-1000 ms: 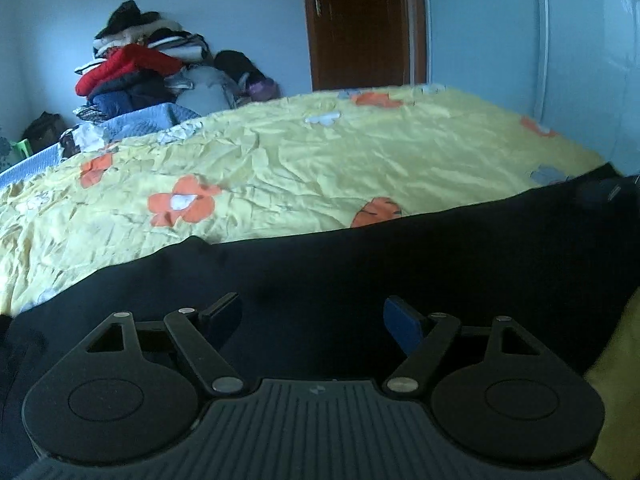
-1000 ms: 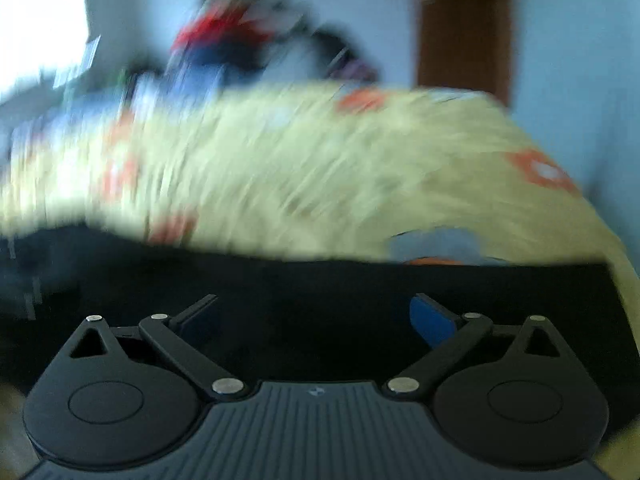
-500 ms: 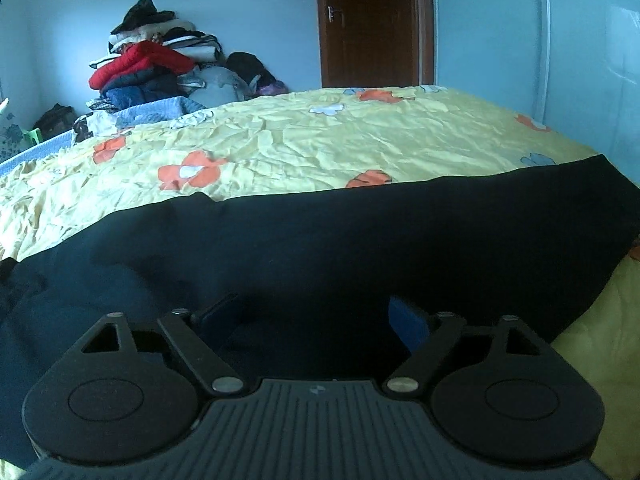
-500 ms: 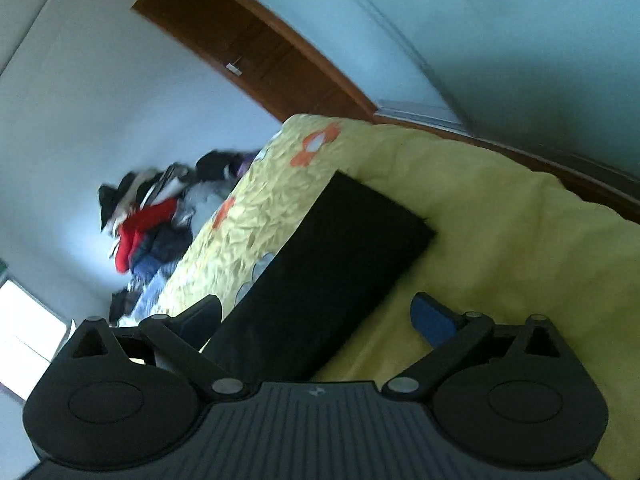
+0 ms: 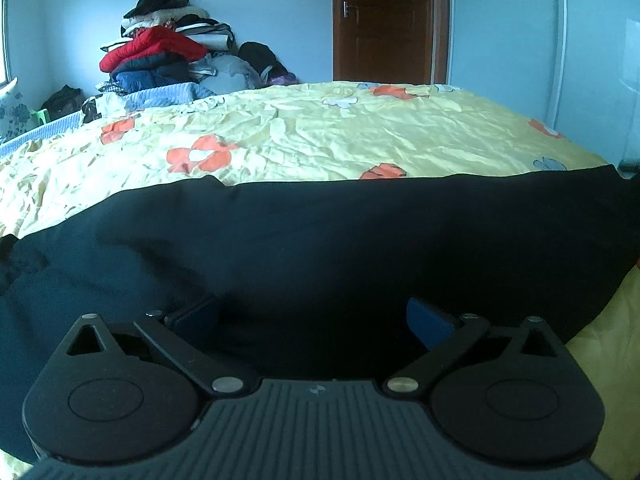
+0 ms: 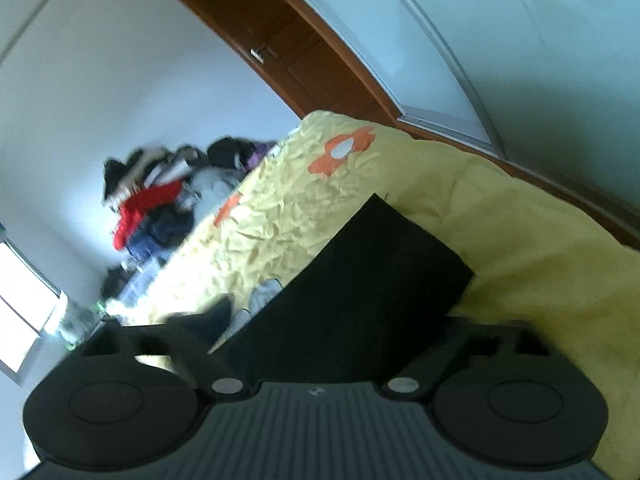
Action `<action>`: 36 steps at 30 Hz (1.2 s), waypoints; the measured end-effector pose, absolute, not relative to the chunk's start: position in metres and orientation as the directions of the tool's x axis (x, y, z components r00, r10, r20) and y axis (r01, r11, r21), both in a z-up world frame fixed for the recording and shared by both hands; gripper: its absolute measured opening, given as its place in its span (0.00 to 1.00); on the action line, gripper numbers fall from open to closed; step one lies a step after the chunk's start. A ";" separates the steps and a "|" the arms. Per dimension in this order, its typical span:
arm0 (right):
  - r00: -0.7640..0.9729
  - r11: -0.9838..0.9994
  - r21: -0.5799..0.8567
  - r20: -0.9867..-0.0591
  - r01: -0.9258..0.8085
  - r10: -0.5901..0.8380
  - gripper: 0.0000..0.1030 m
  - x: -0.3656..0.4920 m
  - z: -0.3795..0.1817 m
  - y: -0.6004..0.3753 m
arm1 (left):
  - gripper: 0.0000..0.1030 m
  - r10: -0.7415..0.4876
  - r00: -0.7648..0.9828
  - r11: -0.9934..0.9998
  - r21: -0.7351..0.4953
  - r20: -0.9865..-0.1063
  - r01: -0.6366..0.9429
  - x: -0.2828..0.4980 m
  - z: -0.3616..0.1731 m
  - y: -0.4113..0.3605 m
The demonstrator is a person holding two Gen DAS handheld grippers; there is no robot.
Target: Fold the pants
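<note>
Bed (image 5: pixel 360 144) with a wrinkled yellow floral sheet fills both views; clothes pile (image 5: pixel 160 56) at the far left, brown door (image 5: pixel 384 20) on the far wall. Pants (image 5: pixel 320 248) are black, laid lengthwise across the near side of the bed, running left to right; left end looks bunched and rumpled, right end is a flat squared hem (image 6: pixel 404 240) near the bed's right side. Likely already doubled leg on leg, but black on black hides the seams, can't confirm. Handling guess: soft, limp, light, matte woven cloth, not slippery, nothing fragile; it will sag and drag on the creased sheet, and layers can shear apart if only the top one is pinched. Best hold: both layers at the hem corners on the right, or at the waist on the left, pinched right at the edge. Left gripper (image 5: pixel 316 316) sits low over the middle of the pants, fingers spread wide, nothing between them. Right gripper (image 6: pixel 332 320) is tilted, above the hem end, view motion-blurred; fingers look spread with cloth in the gap but no grip on it.
</note>
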State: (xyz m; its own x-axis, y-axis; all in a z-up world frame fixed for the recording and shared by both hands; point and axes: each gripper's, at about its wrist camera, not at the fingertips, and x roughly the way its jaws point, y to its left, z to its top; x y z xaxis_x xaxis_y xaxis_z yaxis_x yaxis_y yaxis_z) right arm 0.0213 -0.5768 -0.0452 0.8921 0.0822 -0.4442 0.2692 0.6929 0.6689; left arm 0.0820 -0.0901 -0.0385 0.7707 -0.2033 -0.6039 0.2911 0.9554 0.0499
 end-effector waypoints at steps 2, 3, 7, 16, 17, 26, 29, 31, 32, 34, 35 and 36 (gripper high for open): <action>0.875 0.699 0.650 -0.478 0.298 0.071 0.08 0.027 -0.048 -0.574 | 1.00 -0.206 0.769 0.956 0.044 -0.605 0.291 0.082 -0.038 -0.089; 0.876 0.704 0.646 -0.478 0.296 0.070 0.08 0.027 -0.048 -0.572 | 1.00 -0.207 0.770 0.956 0.043 -0.604 0.291 0.082 -0.038 -0.089; 0.880 0.769 0.574 -0.473 0.280 0.033 0.06 0.024 -0.031 -0.556 | 0.94 -0.220 0.778 0.954 0.037 -0.588 0.297 0.079 -0.034 -0.086; 0.914 0.856 0.512 -0.309 -0.075 0.264 0.06 0.021 0.047 -0.465 | 0.94 -0.136 0.856 0.986 0.015 -0.499 0.165 0.078 -0.002 -0.046; 0.900 0.851 0.510 -0.302 -0.126 0.314 0.07 0.026 0.051 -0.449 | 0.94 -0.116 0.859 0.990 0.008 -0.499 0.138 0.080 0.001 -0.038; 0.699 0.778 0.513 -0.401 -0.364 0.592 0.07 0.080 0.015 -0.303 | 0.94 0.033 0.865 0.999 0.017 -0.501 -0.029 0.081 0.007 0.013; 0.660 0.836 0.398 -0.517 -0.377 0.544 0.09 0.088 -0.001 -0.264 | 0.94 0.048 0.861 0.999 0.014 -0.507 -0.048 0.080 0.007 0.022; 0.643 0.869 0.302 -0.586 -0.391 0.493 0.14 0.089 -0.007 -0.243 | 0.94 0.050 0.858 0.998 0.006 -0.512 -0.055 0.082 0.007 0.023; 0.632 0.876 0.263 -0.613 -0.404 0.475 0.17 0.090 -0.010 -0.236 | 0.94 0.049 0.856 0.998 0.001 -0.515 -0.056 0.083 0.007 0.023; 0.634 0.874 0.216 -0.616 -0.434 0.467 0.37 0.081 -0.009 -0.225 | 0.94 0.040 0.852 0.999 -0.006 -0.523 -0.051 0.084 0.006 0.022; 0.621 0.865 0.212 -0.621 -0.456 0.479 0.48 0.079 -0.009 -0.224 | 0.94 0.039 0.849 0.999 -0.007 -0.527 -0.049 0.085 0.005 0.021; 0.607 0.853 0.212 -0.622 -0.477 0.495 0.71 0.076 -0.007 -0.222 | 0.94 0.039 0.847 0.999 -0.005 -0.530 -0.049 0.085 0.004 0.021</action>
